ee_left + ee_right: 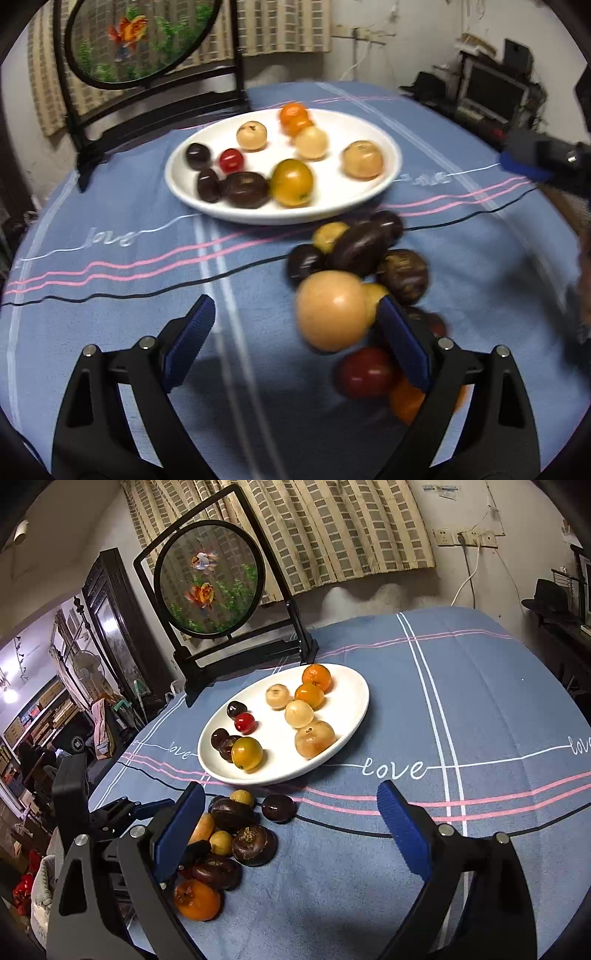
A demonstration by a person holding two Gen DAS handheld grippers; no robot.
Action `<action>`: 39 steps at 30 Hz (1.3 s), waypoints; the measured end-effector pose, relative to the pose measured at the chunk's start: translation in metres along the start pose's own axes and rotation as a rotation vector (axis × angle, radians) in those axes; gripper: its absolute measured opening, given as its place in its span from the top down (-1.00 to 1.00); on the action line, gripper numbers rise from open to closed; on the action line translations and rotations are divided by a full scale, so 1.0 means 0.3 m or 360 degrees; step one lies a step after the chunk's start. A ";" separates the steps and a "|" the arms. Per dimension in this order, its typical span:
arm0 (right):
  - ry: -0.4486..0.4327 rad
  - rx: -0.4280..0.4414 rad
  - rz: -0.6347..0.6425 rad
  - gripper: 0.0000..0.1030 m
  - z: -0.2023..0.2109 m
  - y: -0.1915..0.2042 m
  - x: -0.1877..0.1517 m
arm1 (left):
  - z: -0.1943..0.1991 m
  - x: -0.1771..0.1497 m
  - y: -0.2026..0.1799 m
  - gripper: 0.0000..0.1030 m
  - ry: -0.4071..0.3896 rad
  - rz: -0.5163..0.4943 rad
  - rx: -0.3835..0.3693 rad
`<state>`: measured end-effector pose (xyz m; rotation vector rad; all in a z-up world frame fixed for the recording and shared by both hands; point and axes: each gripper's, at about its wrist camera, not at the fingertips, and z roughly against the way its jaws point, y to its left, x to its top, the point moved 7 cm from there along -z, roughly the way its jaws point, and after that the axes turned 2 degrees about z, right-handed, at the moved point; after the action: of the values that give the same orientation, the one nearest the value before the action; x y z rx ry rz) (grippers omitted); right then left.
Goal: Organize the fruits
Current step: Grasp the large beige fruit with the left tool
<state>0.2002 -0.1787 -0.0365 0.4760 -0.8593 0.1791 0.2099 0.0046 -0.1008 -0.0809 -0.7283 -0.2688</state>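
A white oval plate [384, 173] [351, 716] holds several fruits: oranges, pale tan ones, dark brown ones, a red one. A loose pile of fruits [369, 258] [236, 834] lies on the blue cloth in front of it. My left gripper [297, 317] is open, low over the cloth; a large tan-orange fruit [330, 310] sits between its fingers, beside the right finger. My right gripper [291, 805] is open and empty, above the cloth to the right of the pile. The left gripper also shows in the right wrist view [122, 812].
A black-framed round fish screen [140, 40] [208, 579] stands behind the plate. The blue striped tablecloth [461, 709] covers the table. The right gripper's finger [524, 162] shows at the right edge of the left wrist view. Shelves and clutter lie beyond the table edges.
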 end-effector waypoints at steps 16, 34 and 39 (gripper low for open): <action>0.0004 -0.0018 0.0005 -0.83 -0.003 -0.008 -0.003 | 0.058 -0.054 0.130 -0.80 -0.0095 0.0018 0.0192; 0.0030 -0.0019 0.0019 -0.83 -0.018 -0.002 -0.012 | -0.013 -0.027 0.113 -0.80 0.0007 0.0056 0.0056; 0.0035 -0.0023 0.0022 -0.83 -0.020 -0.003 -0.014 | -0.022 -0.019 0.110 -0.79 0.0015 0.0079 0.0027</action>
<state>0.2018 -0.1765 -0.0433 0.4541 -0.8419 0.1905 0.2190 0.0366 -0.1089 -0.0815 -0.7179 -0.2155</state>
